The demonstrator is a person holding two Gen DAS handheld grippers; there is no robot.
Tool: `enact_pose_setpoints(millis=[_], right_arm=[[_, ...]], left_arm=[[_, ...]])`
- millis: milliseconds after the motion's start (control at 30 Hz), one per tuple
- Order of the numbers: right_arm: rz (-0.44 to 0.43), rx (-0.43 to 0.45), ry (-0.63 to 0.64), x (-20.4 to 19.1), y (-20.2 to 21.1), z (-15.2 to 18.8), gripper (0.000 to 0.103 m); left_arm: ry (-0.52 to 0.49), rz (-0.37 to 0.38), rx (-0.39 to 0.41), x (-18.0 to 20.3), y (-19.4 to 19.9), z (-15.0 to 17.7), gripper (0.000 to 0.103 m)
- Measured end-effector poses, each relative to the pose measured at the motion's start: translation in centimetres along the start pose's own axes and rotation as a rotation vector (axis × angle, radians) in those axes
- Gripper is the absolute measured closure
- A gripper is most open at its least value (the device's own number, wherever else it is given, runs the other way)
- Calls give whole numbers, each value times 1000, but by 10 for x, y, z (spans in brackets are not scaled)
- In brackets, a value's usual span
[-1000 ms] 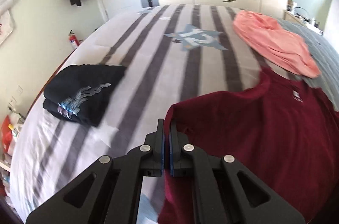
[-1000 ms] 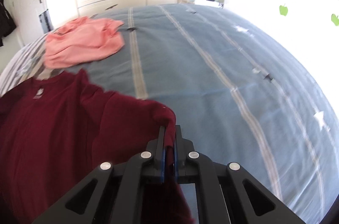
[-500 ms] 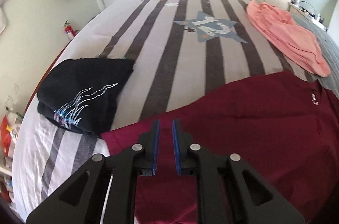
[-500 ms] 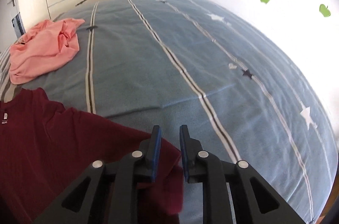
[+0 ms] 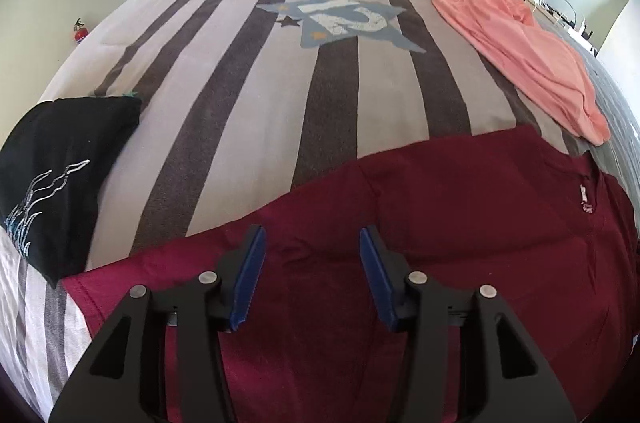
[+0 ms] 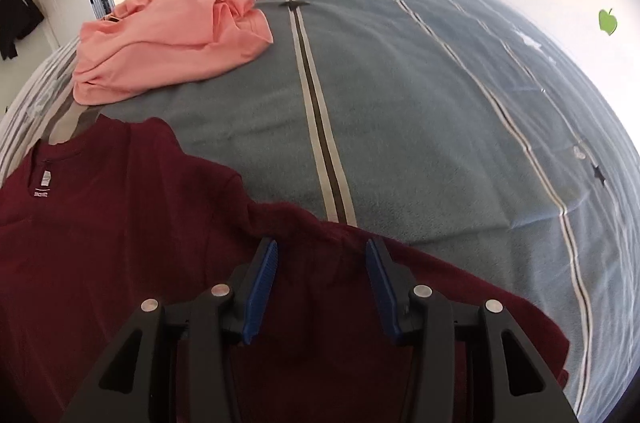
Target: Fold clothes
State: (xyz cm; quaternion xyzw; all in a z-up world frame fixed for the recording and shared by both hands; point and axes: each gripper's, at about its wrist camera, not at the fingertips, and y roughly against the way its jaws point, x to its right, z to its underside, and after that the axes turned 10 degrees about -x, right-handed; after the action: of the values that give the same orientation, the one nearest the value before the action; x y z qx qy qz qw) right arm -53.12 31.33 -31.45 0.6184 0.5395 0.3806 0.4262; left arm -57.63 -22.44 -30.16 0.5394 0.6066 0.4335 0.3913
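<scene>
The maroon shirt point(image 5: 420, 223) lies spread flat, both the left gripper point(image 5: 311, 273) and the right gripper point(image 6: 322, 281) wide open and empty above it, so I judge the next move is to grasp its edge for the first fold

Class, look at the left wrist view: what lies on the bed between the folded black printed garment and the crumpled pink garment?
In the left wrist view, only bare striped bedcover with its blue star patch separates the folded black printed garment and crumpled pink garment.
</scene>
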Motion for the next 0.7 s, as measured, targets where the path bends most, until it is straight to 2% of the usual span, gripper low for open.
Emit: enact_pose_setpoints(millis=[33,100,133,167,200,233,333,433,533,600,667,700], right_arm=[[1,9,12,0,-1,1,60],[14,22,41,-3,-2,2,60],[20,28,50,-4,-2,1,65],[25,35,59,-5,-2,0,83],[31,42,68,-7,-1,0,94],[31,40,53,-8,-4,-4,99],[52,54,4,-4,-2,-12,101],[122,86,-4,-2,3,-12,102],[155,69,2,5,-6,-12,102],[195,73,56,2,-11,-14,102],[191,70,39,4,-11,-17,102],[183,69,13,8,-9,-19,98]], left_arm=[[-15,-6,-16,2,-6,1,56],[-25,-6,5,3,-7,2,57],[-29,-6,20,4,-7,3,70],[-29,-12,29,5,-7,4,78],[-26,-20,35,6,-7,5,93],[-21,-32,46,5,-4,4,101],[-3,-71,81,0,7,-1,102],[16,-109,117,-5,17,-5,103],[15,-102,68,-14,6,-4,102],[10,-104,79,-12,6,-2,102],[48,-108,95,-15,10,-3,99],[78,-121,114,-20,12,-5,99]])
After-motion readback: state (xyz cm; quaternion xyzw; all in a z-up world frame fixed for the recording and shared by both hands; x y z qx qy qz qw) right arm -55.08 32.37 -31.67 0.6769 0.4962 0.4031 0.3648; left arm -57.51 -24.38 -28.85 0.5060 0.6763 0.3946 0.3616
